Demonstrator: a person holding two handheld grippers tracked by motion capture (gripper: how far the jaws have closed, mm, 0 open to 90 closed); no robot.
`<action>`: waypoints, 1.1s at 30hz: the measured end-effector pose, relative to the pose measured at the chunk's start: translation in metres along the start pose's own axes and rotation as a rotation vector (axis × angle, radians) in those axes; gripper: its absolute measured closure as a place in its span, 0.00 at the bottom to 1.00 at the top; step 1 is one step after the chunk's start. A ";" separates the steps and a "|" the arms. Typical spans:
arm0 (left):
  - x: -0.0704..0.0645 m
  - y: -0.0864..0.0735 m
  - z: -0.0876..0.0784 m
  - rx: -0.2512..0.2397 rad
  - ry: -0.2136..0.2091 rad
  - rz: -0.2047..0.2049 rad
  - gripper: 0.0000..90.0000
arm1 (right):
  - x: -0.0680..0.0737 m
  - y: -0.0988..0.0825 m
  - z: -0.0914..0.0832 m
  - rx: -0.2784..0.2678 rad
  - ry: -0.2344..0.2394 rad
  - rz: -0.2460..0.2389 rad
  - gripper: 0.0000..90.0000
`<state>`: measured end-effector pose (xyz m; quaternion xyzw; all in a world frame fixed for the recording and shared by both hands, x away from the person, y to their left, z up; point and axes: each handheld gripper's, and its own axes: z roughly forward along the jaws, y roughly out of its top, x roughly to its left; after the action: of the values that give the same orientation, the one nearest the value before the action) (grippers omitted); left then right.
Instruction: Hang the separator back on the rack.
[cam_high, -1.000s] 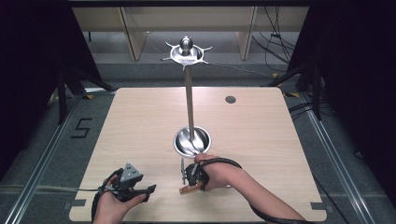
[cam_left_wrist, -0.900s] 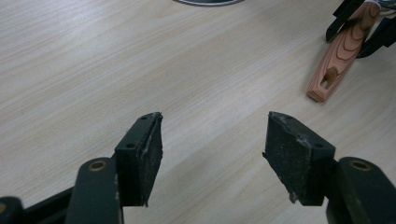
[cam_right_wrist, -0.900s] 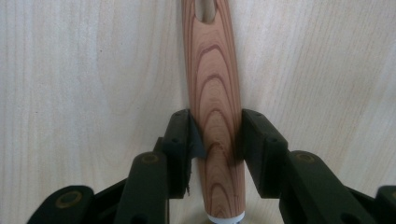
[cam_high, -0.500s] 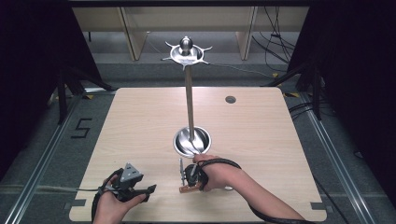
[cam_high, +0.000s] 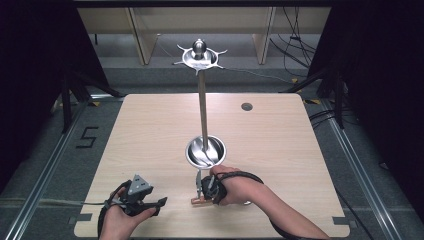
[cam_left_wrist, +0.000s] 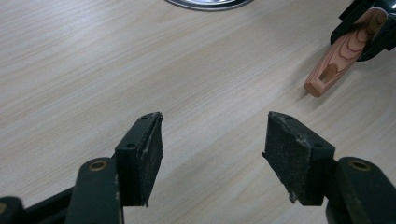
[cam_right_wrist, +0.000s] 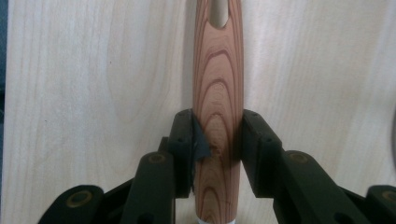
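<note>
Wooden handle pinched between the jaws of the right gripper, pads pressed on both its sides after just closing on it; hole near its far end beyond the jaw tips, metal collar just visible at the near end. Bare pale wood surface under the handle. In the high view, right gripper low over the near part of the surface, handle end poking out below the jaws, metal bowl just beyond them with a tall metal pole rising from it. Left gripper off to the side, jaws spread with nothing between, the handle ahead and to their right.
</note>
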<state>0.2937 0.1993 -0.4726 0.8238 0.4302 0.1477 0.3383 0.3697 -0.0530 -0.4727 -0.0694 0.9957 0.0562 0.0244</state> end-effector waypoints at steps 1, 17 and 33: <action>0.000 0.000 0.001 -0.015 0.001 -0.017 0.40 | 0.003 0.000 -0.001 -0.014 0.011 0.052 0.76; 0.001 0.000 0.000 -0.013 -0.002 -0.019 0.40 | 0.003 -0.026 -0.038 -0.207 -0.158 0.148 0.76; 0.000 0.001 0.000 -0.036 0.009 -0.032 0.41 | 0.010 -0.054 -0.072 -0.438 -0.287 0.299 0.76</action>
<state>0.2939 0.1989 -0.4715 0.8098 0.4423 0.1536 0.3535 0.3649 -0.1153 -0.4079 0.0832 0.9454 0.2818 0.1407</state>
